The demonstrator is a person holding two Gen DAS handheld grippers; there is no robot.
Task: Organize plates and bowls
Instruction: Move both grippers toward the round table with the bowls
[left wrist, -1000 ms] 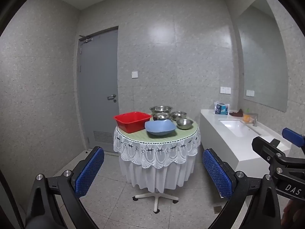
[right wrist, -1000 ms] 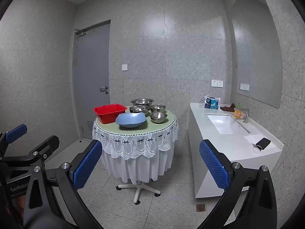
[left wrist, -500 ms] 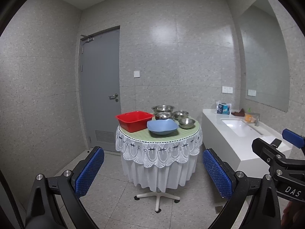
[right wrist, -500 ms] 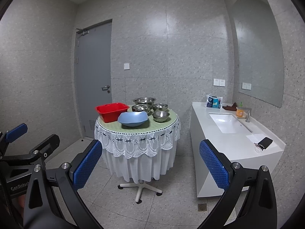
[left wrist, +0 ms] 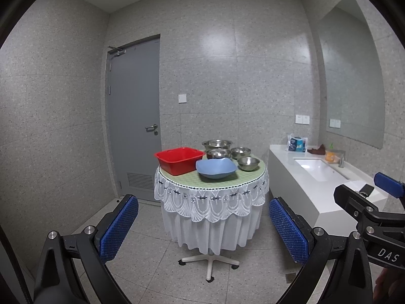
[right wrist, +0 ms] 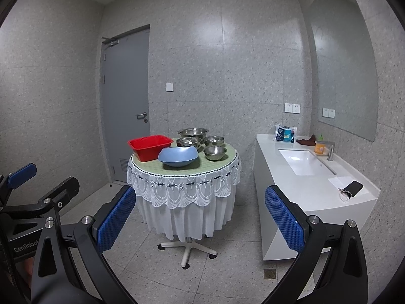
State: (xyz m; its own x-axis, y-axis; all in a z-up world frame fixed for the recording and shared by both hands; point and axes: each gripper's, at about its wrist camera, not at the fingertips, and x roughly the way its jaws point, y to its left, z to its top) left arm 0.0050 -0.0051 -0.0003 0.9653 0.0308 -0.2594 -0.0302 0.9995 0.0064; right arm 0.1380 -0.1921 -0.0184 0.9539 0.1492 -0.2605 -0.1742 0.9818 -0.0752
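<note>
Plainly nothing has been picked up yet: the left gripper (left wrist: 202, 230) and the right gripper (right wrist: 200, 220) are both held out in front at about the same height, fingers spread wide and empty, pointed toward the round table (left wrist: 211, 177) well across the tiled floor. That wide spread makes sense for what waits there, since bowls need a broad opening to catch a rim. On the table, the red tub (left wrist: 179, 160) sits at the left edge, likely the place meant to receive things, with the blue bowl (left wrist: 216, 168) just beside it at the front. Four steel bowls (left wrist: 217, 144) cluster behind and to the right, apart from one another and not stacked, though whether any rims touch is hard to tell from this far off. Beside the table, the white sink counter (right wrist: 311, 182) carries a phone and small clutter, none of it part of the job.
</note>
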